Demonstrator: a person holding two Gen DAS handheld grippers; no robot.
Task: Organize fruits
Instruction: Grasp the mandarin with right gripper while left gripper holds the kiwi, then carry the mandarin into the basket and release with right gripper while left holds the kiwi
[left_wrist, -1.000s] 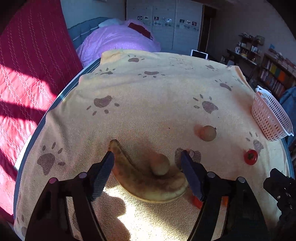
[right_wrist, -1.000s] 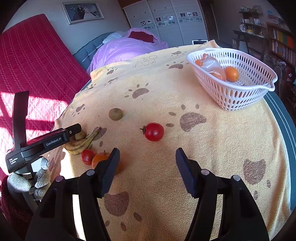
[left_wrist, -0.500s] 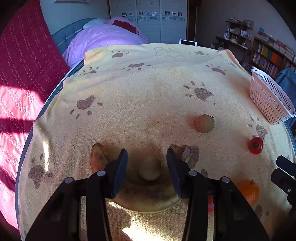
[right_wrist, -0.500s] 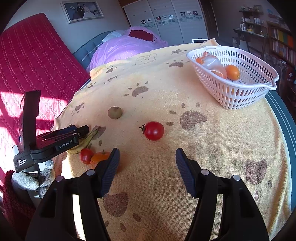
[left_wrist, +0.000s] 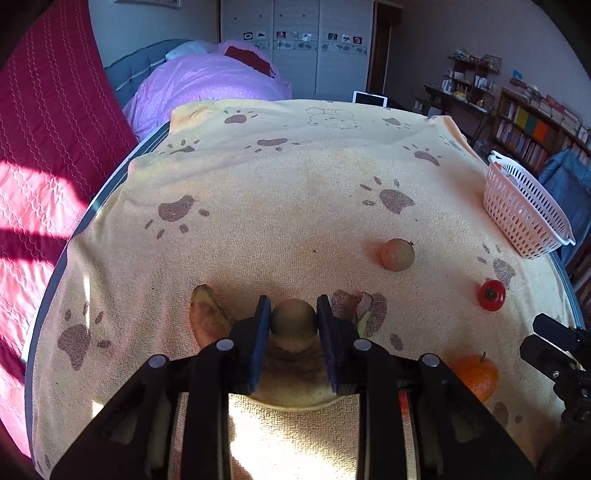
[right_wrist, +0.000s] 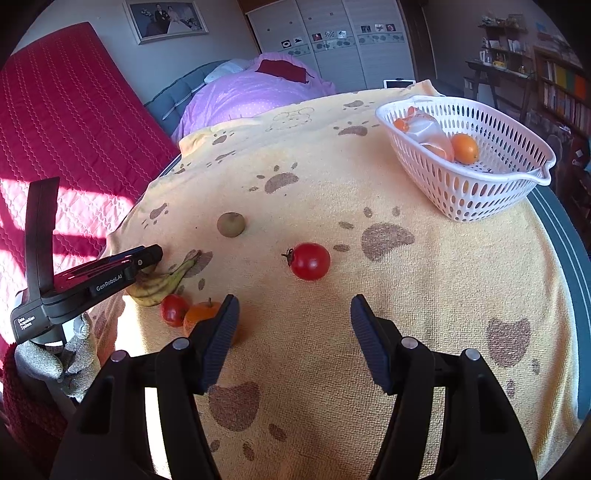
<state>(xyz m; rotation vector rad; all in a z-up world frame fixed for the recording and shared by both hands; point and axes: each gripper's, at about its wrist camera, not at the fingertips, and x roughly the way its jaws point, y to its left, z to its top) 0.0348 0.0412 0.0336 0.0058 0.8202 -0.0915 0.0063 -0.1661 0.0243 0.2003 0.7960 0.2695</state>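
A small round brown-green fruit (left_wrist: 293, 318) rests on top of a banana (left_wrist: 208, 321). My left gripper (left_wrist: 293, 326) is closing tight on this fruit, both pads pressing its sides. In the right wrist view the left gripper (right_wrist: 153, 256) shows low over the banana (right_wrist: 159, 282). My right gripper (right_wrist: 293, 332) hovers open and empty above the cloth, just short of a red tomato (right_wrist: 309, 261). Another brown fruit (right_wrist: 231, 224) lies farther back. An orange (right_wrist: 201, 313) and a small tomato (right_wrist: 173, 309) lie beside the banana.
A white basket (right_wrist: 480, 181) at the far right holds an orange (right_wrist: 464, 148) and a plastic bag (right_wrist: 428, 133). A yellow paw-print cloth (left_wrist: 295, 206) covers the round table. A red mattress (left_wrist: 44, 147) leans on the left, with a bed behind.
The left gripper's jaws went from wide open around the banana to shut on the round fruit, and the view tipped up a little. The right gripper has not moved.
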